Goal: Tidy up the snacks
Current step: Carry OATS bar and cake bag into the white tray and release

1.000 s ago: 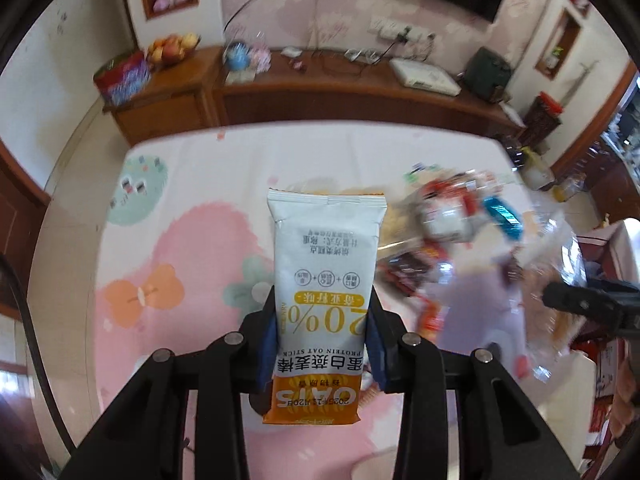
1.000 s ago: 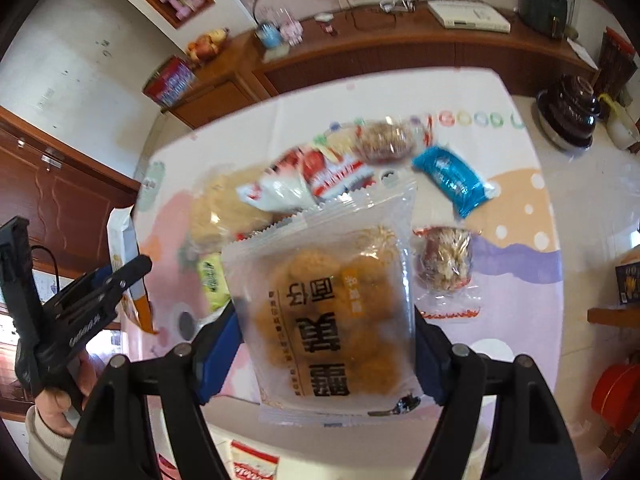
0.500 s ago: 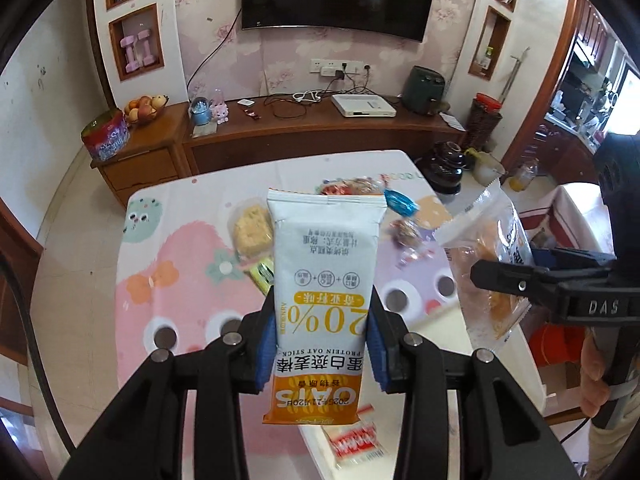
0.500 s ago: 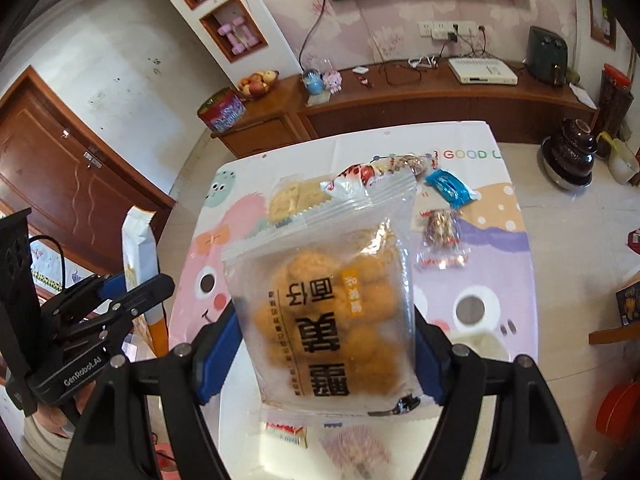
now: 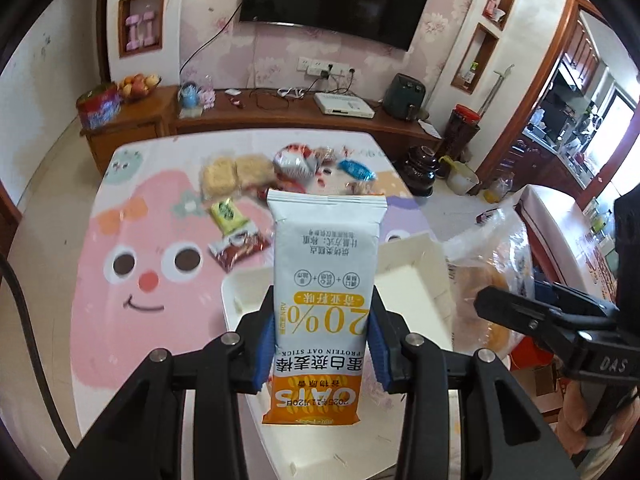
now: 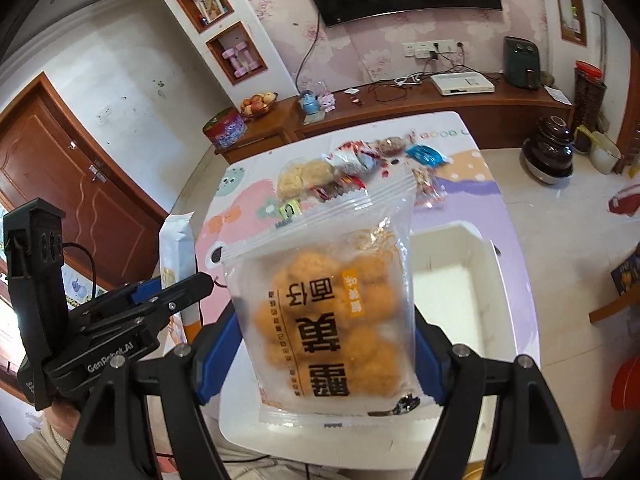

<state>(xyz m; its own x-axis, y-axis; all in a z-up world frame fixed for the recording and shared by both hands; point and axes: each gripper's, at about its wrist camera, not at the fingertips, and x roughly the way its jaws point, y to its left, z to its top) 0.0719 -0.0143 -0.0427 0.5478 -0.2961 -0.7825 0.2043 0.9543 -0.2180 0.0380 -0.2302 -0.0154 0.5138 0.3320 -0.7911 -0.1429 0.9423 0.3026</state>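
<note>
Left tongs [image 5: 320, 344] clamped on tall white-and-orange foil oat-stick packet [image 5: 323, 292], upright, crimped top edge, held above counter. Right tongs [image 6: 326, 344] clamped on clear crinkly plastic bag of round golden puffs [image 6: 326, 304], black print, serrated seals. Both packets hang over white rectangular plastic tray [image 6: 460, 280], smooth walls, on glossy cartoon-print counter [image 5: 132, 240]. Loose pile of small wrapped snacks [image 5: 280, 176] at counter's far side: pale noodle blocks, blue wrapper, green sachet, red-brown pouch.
</note>
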